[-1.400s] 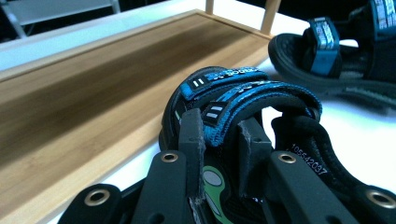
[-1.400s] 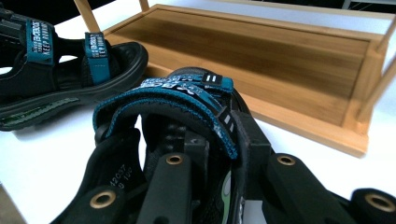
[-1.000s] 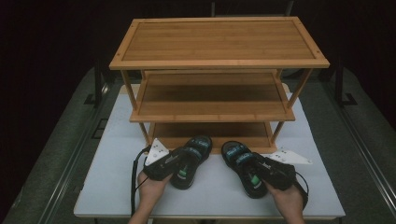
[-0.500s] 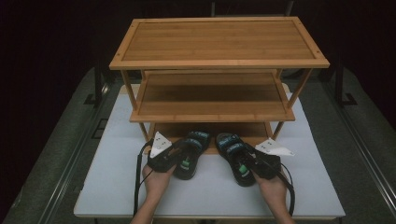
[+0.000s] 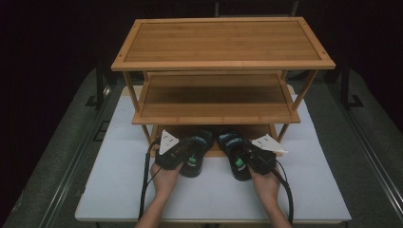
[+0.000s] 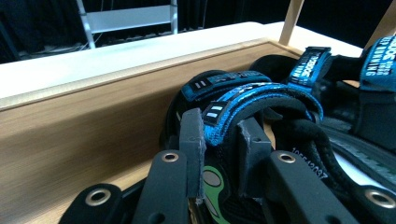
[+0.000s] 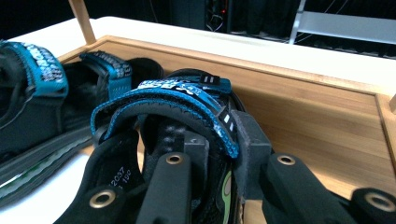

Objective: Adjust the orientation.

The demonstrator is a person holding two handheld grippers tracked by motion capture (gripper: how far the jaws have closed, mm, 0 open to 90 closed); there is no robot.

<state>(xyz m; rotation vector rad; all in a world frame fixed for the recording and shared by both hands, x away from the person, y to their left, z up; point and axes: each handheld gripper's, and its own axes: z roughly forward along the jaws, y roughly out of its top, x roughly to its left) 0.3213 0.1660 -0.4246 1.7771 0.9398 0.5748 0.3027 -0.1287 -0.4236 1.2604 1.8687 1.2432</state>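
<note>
Two black sandals with blue straps lie toe-first on the front of the bottom shelf (image 5: pixel 214 130) of a three-tier bamboo rack (image 5: pixel 223 45). My left gripper (image 5: pixel 183 156) is shut on the left sandal (image 5: pixel 195 152); in the left gripper view its pads (image 6: pixel 194 140) pinch a blue strap (image 6: pixel 243 100) of the left sandal (image 6: pixel 224 84). My right gripper (image 5: pixel 244 159) is shut on the right sandal (image 5: pixel 235 152); in the right gripper view its jaws clamp the blue strap (image 7: pixel 182 105). The other sandal (image 7: pixel 32 88) lies beside it, and in the left gripper view it is the sandal (image 6: pixel 355 93) at right.
The rack stands on a white table (image 5: pixel 119 171). The middle shelf (image 5: pixel 214 102) overhangs the sandals' toes. Rack legs (image 5: pixel 145 133) flank the bottom shelf. Dark floor and metal rails (image 5: pixel 71 156) surround the table. Cables (image 5: pixel 145 185) trail from both grippers.
Both hands have carried the sandals forward, away from the table's front and onto the bottom shelf. The two sandals have come closer together.
</note>
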